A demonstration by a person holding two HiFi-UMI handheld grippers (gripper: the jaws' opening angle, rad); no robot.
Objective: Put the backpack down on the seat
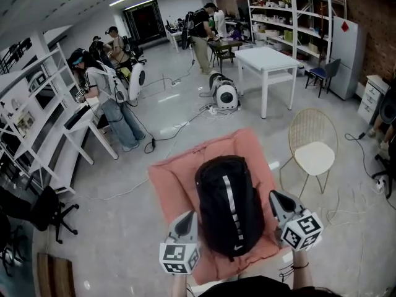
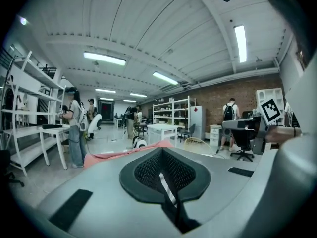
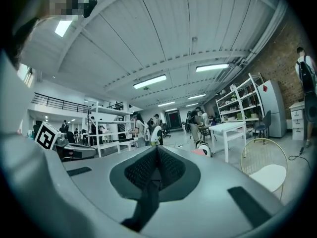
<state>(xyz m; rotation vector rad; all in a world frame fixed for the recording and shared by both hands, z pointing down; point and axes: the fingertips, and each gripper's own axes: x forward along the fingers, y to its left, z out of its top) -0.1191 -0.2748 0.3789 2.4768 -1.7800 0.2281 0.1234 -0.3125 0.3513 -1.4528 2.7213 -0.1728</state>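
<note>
Backpack (image 1: 228, 204): black, with a pale stripe down its middle, seen from the head view above the pink cushioned seat (image 1: 168, 179), lengthwise and roughly centred on it; whether it rests on the cushion or hangs clear of it cannot be told. The left gripper (image 1: 187, 219) sits just beside the near left corner of the bag and the right gripper (image 1: 276, 198) just beside its right flank, each with its marker cube toward the person. In the left gripper view the jaws are pressed together on a striped strap (image 2: 166, 188), dark with a white band, that runs out from between the pads toward the camera. In the right gripper view the jaws are likewise closed, pinching a black strap (image 3: 145, 203) that trails down from the pads. A wire chair (image 1: 314, 142) with a white pad stands to the right of the seat, well apart from it. A white table (image 1: 267, 59) stands farther back, and a person (image 1: 110, 99) stands at the white shelving (image 1: 37, 113) on the left.
</note>
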